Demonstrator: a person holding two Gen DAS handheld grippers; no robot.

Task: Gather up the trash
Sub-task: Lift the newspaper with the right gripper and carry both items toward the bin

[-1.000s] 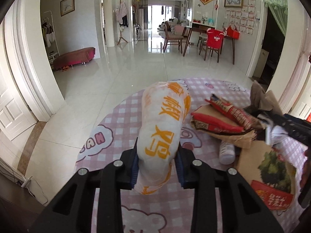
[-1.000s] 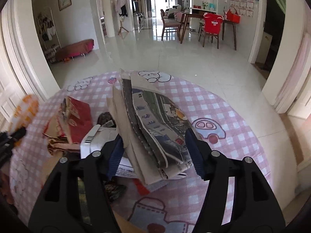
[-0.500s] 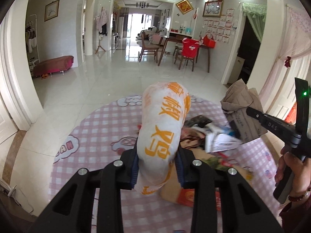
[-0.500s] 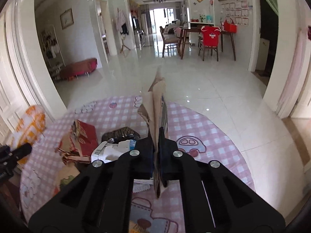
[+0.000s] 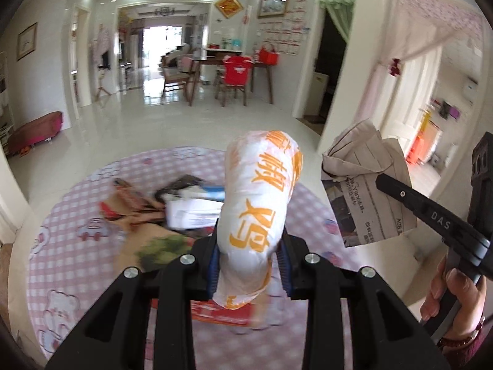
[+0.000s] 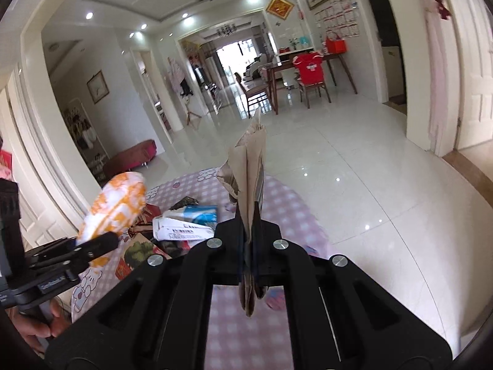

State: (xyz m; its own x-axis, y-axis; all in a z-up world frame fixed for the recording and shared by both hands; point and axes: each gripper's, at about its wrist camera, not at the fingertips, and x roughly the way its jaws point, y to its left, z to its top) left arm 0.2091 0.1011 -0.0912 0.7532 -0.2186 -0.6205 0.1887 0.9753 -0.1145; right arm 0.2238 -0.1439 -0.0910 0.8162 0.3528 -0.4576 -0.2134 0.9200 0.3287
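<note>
My left gripper (image 5: 250, 262) is shut on a white plastic bag with orange characters (image 5: 262, 203) and holds it up above the pink checked mat (image 5: 77, 209). The bag also shows in the right wrist view (image 6: 115, 206). My right gripper (image 6: 250, 246) is shut on a folded newspaper (image 6: 248, 166), lifted above the mat; the newspaper also shows at the right of the left wrist view (image 5: 363, 178). A pile of trash lies on the mat: a white and blue carton (image 6: 185, 225), red packets (image 5: 123, 203), and a flat printed paper bag (image 6: 138, 251).
The mat (image 6: 246, 333) lies on a glossy white tiled floor (image 6: 354, 160). White door frames stand left and right. A dining table with chairs (image 5: 234, 74) and a low pink bench (image 5: 34, 129) stand farther back.
Both grippers have risen higher above the mat with their loads. The right gripper closed on the newspaper a second ago, and now holds it upright and thin. The views tilt up.
</note>
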